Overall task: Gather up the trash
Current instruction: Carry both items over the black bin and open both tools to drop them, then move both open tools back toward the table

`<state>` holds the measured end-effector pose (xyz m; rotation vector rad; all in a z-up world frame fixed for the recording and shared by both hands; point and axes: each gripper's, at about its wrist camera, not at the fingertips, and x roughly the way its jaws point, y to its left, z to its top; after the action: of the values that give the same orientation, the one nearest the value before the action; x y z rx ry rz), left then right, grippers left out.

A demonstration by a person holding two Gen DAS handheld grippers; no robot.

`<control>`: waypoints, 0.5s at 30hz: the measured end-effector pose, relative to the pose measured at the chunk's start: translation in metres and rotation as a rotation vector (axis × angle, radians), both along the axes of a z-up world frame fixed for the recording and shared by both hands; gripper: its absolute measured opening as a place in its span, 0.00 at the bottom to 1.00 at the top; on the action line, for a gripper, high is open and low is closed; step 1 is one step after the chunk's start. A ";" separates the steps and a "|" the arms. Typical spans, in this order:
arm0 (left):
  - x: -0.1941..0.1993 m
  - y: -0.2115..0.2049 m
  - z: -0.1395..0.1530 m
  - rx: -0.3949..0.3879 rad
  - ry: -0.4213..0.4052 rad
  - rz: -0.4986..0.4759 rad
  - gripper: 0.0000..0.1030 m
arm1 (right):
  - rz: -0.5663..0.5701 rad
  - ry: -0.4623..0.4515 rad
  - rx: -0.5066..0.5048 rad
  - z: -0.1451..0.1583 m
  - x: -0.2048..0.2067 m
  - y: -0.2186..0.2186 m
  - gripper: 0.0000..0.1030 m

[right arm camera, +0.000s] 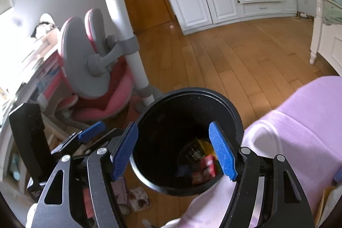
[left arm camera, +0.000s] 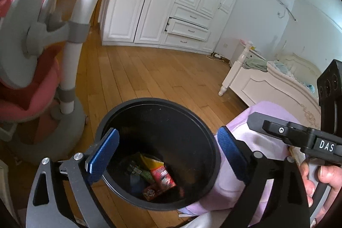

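Left gripper: jaws spread wide, nothing between the blue pads; it hangs over the mouth of the black bin.
Right gripper: jaws apart and empty, also poised above the bin opening; the person's hand on its handle shows in the left wrist view.
Collected trash: colourful wrappers lie at the bottom of the bin, red and yellow-green packets overlapping.
Remaining trash: loose scraps of paper or packaging lie on the wooden floor just beside the bin's base, on the left gripper's side; what they are exactly cannot be told.
Bin position: upright on the floor, touching or just beside a lilac cloth on one side, with a pink chair near on the other.
Judged stage: a drop into the bin appears complete; the floor scraps are likely the next pickup.
Risk, collision: both grippers crowd the same opening, so withdrawing them together could knock one against the other or the rim.
Risk, tipping: a finger catching the rim could upset the light bin and spill its contents.
Risk, pickup: flat scraps on a smooth floor may slide away from closing pads.
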<state>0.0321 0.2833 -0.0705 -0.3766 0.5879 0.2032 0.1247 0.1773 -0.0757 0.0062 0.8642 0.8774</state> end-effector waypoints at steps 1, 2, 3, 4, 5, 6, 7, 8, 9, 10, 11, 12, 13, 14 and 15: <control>-0.001 -0.004 0.003 0.008 -0.004 -0.002 0.90 | -0.006 -0.003 0.012 0.004 -0.004 -0.009 0.67; -0.002 -0.008 0.006 0.016 -0.008 -0.006 0.90 | -0.009 -0.006 0.020 0.007 -0.007 -0.017 0.68; -0.003 -0.014 0.011 0.023 -0.012 -0.013 0.90 | -0.013 -0.009 0.026 0.009 -0.010 -0.022 0.71; -0.004 -0.020 0.015 0.028 -0.016 -0.023 0.90 | -0.022 -0.015 0.040 0.013 -0.014 -0.033 0.72; -0.005 -0.027 0.019 0.032 -0.021 -0.034 0.90 | -0.027 -0.020 0.050 0.016 -0.017 -0.040 0.72; -0.004 -0.034 0.022 0.036 -0.024 -0.045 0.91 | -0.033 -0.025 0.056 0.019 -0.020 -0.048 0.72; -0.004 -0.041 0.025 0.042 -0.028 -0.058 0.92 | -0.042 -0.034 0.064 0.023 -0.025 -0.059 0.72; -0.005 -0.052 0.030 0.050 -0.030 -0.076 0.95 | -0.052 -0.043 0.068 0.026 -0.028 -0.068 0.72; -0.005 -0.060 0.032 0.056 -0.033 -0.091 0.95 | -0.064 -0.054 0.071 0.030 -0.033 -0.079 0.72; -0.005 -0.070 0.035 0.060 -0.035 -0.110 0.95 | -0.071 -0.063 0.073 0.032 -0.036 -0.087 0.72; -0.005 -0.077 0.036 0.063 -0.036 -0.125 0.95 | -0.082 -0.075 0.075 0.035 -0.040 -0.099 0.72; -0.005 -0.087 0.038 0.068 -0.038 -0.145 0.95 | -0.090 -0.083 0.078 0.037 -0.043 -0.107 0.72; -0.004 -0.096 0.039 0.070 -0.039 -0.162 0.95 | -0.103 -0.095 0.080 0.039 -0.048 -0.120 0.72; -0.003 -0.105 0.040 0.072 -0.036 -0.179 0.95 | -0.121 -0.107 0.081 0.041 -0.052 -0.133 0.72; -0.002 -0.117 0.040 0.074 -0.030 -0.203 0.95 | -0.140 -0.118 0.084 0.043 -0.056 -0.148 0.72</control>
<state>0.0301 0.1661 -0.0304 -0.2454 0.5837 0.0244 0.0689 0.0291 -0.0332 0.0860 0.7077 0.7745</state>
